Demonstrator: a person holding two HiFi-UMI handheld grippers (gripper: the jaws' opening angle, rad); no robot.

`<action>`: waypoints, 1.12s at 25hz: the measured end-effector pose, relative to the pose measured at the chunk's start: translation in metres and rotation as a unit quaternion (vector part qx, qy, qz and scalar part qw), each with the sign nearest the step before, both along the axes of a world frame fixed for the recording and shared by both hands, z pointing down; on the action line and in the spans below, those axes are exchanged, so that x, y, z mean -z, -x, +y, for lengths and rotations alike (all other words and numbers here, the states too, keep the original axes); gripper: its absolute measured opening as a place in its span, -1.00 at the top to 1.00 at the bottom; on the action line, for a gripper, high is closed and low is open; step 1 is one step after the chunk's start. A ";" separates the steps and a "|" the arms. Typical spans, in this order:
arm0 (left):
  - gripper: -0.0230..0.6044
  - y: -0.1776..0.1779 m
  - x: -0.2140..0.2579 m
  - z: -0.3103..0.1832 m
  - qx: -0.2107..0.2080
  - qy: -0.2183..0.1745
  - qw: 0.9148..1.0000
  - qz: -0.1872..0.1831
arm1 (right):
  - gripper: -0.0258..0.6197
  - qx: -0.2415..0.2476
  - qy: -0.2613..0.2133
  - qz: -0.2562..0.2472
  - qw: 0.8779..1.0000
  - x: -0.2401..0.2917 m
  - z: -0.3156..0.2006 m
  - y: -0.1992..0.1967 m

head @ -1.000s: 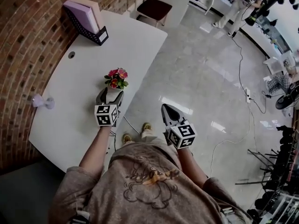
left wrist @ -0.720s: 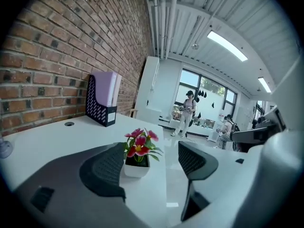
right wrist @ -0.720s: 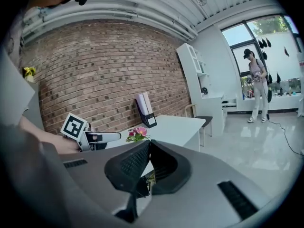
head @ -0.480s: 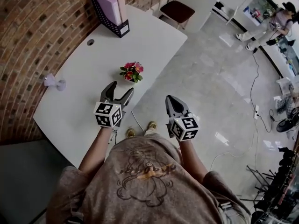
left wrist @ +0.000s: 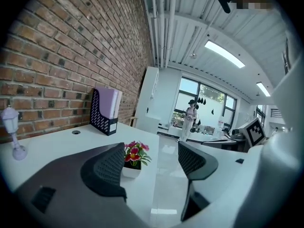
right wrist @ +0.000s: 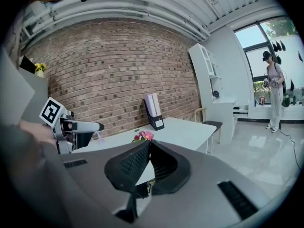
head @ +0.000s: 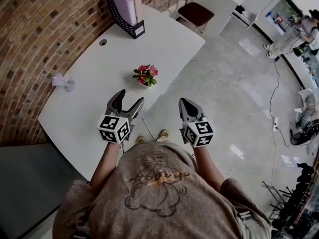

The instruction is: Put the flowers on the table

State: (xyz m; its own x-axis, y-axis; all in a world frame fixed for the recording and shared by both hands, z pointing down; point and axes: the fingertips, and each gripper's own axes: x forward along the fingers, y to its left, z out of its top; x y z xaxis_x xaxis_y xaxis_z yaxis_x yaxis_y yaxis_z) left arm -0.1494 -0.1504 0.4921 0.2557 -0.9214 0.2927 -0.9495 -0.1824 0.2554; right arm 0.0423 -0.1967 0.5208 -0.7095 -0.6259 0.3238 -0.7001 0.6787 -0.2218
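Some flowers (left wrist: 137,152) behind left gripper (left wrist: 152,148) fingers (left wrist: 107,171)

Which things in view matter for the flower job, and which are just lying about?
Part of the job:
- flowers, standing on the table near its edge
- left gripper, open, nothing between its jaws
- right gripper, shut, empty

Just lying about:
- file holder with folders
- small purple object by the brick wall
- chair beyond the table

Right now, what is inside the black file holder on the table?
A lilac folder stands upright in the file holder, with a beige folder beside it. Their lower parts are covered by the holder's perforated wall, so anything smaller inside cannot be seen.
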 end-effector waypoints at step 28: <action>0.83 0.019 -0.004 0.007 0.047 -0.023 0.999 -0.014 | 0.91 -0.020 -0.019 0.004 1.000 0.003 -0.005 -0.014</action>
